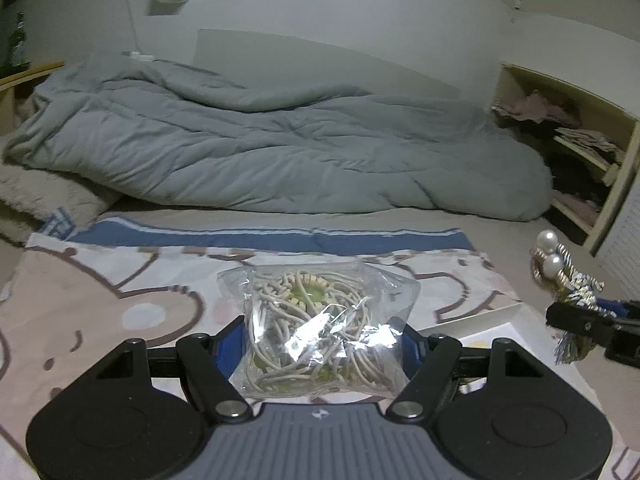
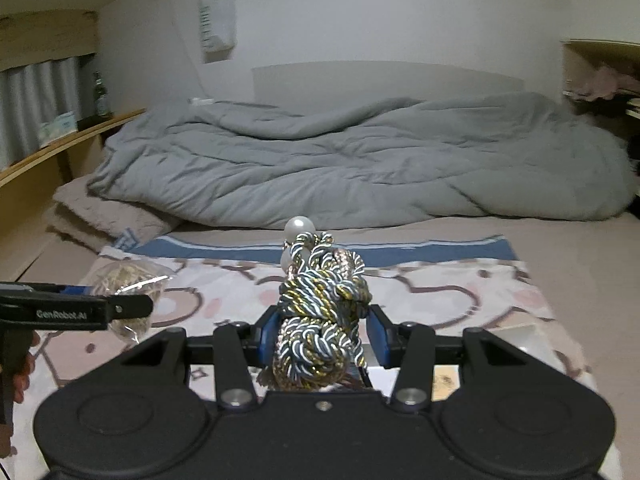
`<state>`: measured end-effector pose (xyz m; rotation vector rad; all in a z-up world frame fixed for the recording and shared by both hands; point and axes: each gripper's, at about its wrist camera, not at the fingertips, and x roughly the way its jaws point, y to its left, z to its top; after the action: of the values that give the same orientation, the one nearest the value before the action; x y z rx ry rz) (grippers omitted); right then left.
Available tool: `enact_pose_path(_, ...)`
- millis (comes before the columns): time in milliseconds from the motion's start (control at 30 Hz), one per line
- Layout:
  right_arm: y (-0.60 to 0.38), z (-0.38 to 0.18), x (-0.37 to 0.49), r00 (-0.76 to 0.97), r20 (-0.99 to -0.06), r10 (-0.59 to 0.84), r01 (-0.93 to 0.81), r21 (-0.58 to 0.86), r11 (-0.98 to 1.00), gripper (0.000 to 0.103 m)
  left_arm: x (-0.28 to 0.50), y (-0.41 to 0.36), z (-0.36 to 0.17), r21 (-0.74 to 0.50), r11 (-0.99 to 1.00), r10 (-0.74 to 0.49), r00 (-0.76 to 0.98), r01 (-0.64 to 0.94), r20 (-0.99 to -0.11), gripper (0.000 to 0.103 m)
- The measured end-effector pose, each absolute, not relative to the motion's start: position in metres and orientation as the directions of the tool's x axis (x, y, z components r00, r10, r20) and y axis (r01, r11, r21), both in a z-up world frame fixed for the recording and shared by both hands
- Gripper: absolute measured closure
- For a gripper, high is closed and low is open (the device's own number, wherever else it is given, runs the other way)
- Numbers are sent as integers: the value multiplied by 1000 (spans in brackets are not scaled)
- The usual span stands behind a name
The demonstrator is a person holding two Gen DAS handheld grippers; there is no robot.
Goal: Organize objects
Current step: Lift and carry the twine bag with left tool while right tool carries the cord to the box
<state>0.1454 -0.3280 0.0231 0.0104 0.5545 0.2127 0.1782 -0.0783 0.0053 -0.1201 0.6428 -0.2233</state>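
One bed (image 2: pixel 580 264) carries everything in view. One grey duvet (image 1: pixel 280 148) lies crumpled across the far side of the bed, edge to edge. One patterned sheet (image 1: pixel 100 288), pink and white with a blue band along its far edge, covers the near part of the bed. One open shelf unit (image 1: pixel 576 128) stands past the right edge of the bed and holds folded clothes.

Two hand-held grippers are present. The left hand-held gripper (image 1: pixel 320 340) is closed on one clear plastic bag (image 1: pixel 320 320) filled with pale cords and green-centred rings; the bag is held above the patterned sheet, between the blue pads. The right hand-held gripper (image 2: pixel 320 332) is closed on one knotted rope bundle (image 2: pixel 320 320) twisted from white, dark and gold strands, held upright above the near part of the sheet. Two pearl beads (image 1: pixel 550 250) sit at the top of the bundle, touching each other.
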Motion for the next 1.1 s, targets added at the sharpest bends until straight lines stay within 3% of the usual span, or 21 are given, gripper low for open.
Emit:
enact_pose_path(633,-417,-2,128,842,-540,-6,65,90,994,56,190,-160,0,-193,925,-376,722,326,-581,29)
enact_pose_path(1100,-458,-38,144,789,-613,-25,186,200,962,55,222,-234,-8,-222,856,-502,648,467,-573,29)
